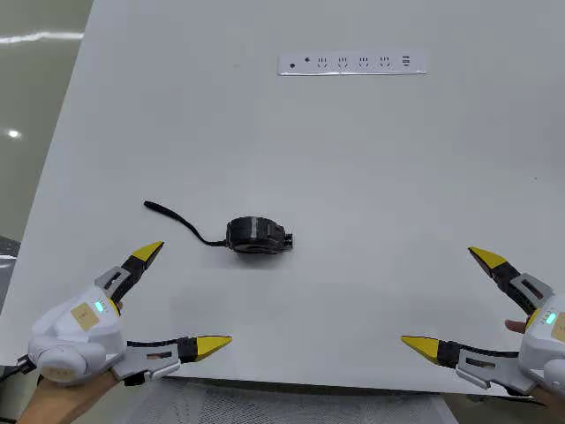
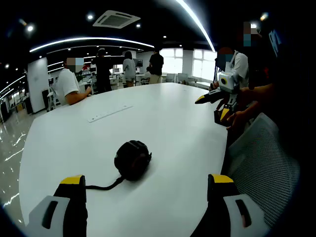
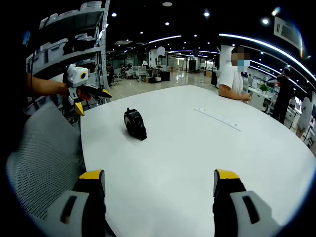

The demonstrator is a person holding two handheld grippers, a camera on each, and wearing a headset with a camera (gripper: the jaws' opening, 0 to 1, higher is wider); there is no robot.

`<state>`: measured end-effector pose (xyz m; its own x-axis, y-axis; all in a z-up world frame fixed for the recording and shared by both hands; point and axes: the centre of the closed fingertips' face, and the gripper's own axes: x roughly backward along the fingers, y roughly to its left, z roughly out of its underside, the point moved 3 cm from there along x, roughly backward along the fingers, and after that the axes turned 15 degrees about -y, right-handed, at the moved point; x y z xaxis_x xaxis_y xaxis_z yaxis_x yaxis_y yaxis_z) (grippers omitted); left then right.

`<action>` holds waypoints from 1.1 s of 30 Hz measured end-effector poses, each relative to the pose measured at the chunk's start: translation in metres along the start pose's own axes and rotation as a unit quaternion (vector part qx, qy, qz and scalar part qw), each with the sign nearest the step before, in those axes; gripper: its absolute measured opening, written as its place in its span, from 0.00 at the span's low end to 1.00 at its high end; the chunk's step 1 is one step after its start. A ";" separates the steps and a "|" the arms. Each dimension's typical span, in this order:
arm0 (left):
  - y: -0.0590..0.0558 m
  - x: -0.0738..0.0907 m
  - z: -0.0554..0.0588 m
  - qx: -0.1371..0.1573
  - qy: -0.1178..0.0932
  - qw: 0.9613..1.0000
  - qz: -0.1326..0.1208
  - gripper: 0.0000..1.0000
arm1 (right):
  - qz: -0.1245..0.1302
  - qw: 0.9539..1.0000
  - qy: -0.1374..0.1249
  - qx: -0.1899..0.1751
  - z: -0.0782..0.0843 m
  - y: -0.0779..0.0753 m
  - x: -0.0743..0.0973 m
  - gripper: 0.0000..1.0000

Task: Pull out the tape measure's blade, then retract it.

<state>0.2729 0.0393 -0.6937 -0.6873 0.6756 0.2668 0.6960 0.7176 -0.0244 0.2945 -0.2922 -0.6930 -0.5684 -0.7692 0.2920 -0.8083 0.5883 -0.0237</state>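
Observation:
A black tape measure (image 1: 257, 236) lies on the white table (image 1: 353, 159), its black wrist strap (image 1: 177, 218) trailing to the left. In the left gripper view the tape measure (image 2: 132, 159) sits just ahead of the jaws; in the right gripper view the tape measure (image 3: 135, 123) lies farther off to the left. My left gripper (image 1: 181, 297) hovers at the table's near left edge, open and holding nothing, short of the tape measure. My right gripper (image 1: 456, 300) hangs at the near right edge, also open, well away from it. The blade is inside the case.
A white power strip (image 1: 352, 63) lies flat at the far side of the table. Several people stand and sit beyond the far edge (image 2: 103, 69). A mesh chair back (image 3: 42, 148) sits just below the near table edge.

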 end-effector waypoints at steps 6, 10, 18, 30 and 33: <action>0.001 -0.001 -0.003 -0.003 -0.002 1.000 0.001 1.00 | 0.001 1.000 -0.001 -0.001 -0.001 0.000 -0.001 0.93; 0.001 -0.001 -0.003 -0.005 -0.001 1.000 0.001 1.00 | 0.001 1.000 -0.001 0.000 -0.001 0.000 -0.001 0.93; 0.001 0.000 -0.002 -0.004 0.000 1.000 0.001 1.00 | 0.000 1.000 0.003 0.003 0.000 0.000 -0.001 0.93; 0.003 -0.002 0.000 -0.013 0.006 1.000 0.009 0.99 | -0.007 1.000 0.009 0.012 0.000 0.000 -0.001 0.92; 0.003 -0.006 0.000 -0.017 0.011 1.000 0.020 0.98 | -0.017 1.000 0.009 0.018 -0.001 0.000 -0.004 0.91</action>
<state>0.2787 0.0378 -0.6956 -0.6544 0.6992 0.2878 0.7294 0.6841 -0.0032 0.2967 -0.2894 -0.6934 -0.5384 -0.7831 0.3112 -0.8318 0.5530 -0.0476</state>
